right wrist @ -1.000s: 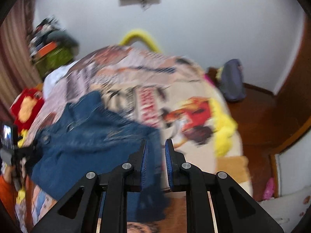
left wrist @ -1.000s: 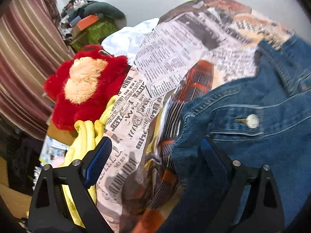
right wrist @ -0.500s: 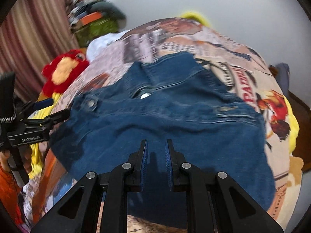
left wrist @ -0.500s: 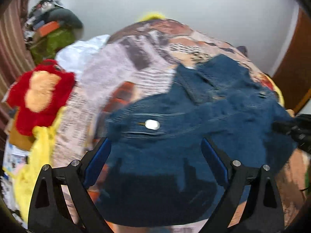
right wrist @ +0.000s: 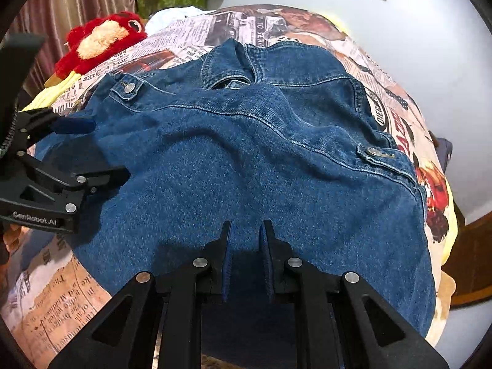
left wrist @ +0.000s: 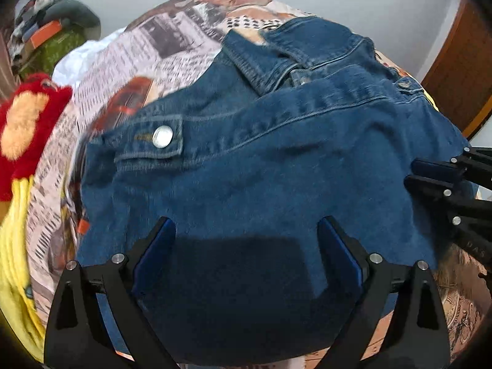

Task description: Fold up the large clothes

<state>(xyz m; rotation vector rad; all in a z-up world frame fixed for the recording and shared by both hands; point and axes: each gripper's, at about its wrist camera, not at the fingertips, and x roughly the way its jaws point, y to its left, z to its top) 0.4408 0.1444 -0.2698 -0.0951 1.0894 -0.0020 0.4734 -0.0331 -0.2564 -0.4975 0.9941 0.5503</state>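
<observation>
A blue denim jacket [right wrist: 246,153] lies spread over a bed covered by a newspaper-print bedspread [right wrist: 215,27]; the collar [right wrist: 233,61] sits toward 12 o'clock in the right wrist view, with the jacket body filling the middle of the frame; one silver snap button [right wrist: 129,87] shows on a tab at about 10 o'clock and another [right wrist: 372,151] at about 3 o'clock.

The left gripper [left wrist: 246,240] hangs over the near part of the jacket with its claw spread wide, nothing between the blue pads [left wrist: 153,252]; denim shows in the gap; in the right wrist view this same gripper comes in from 9 o'clock, at the jacket's left edge.

The right gripper [right wrist: 245,240] points at the jacket's near part from 6 o'clock; its fingers [right wrist: 224,246] stand close together with a narrow gap, and whether cloth is pinched there cannot be told; in the left wrist view it appears at 3 o'clock by the jacket's right edge.

A red plush toy [right wrist: 98,40] with a pale face lies at 10 o'clock beside the bedspread; yellow fabric [left wrist: 15,246] lies along the bed's left side at 8 o'clock in the left wrist view; a white wall [right wrist: 399,30] stands behind the bed.
</observation>
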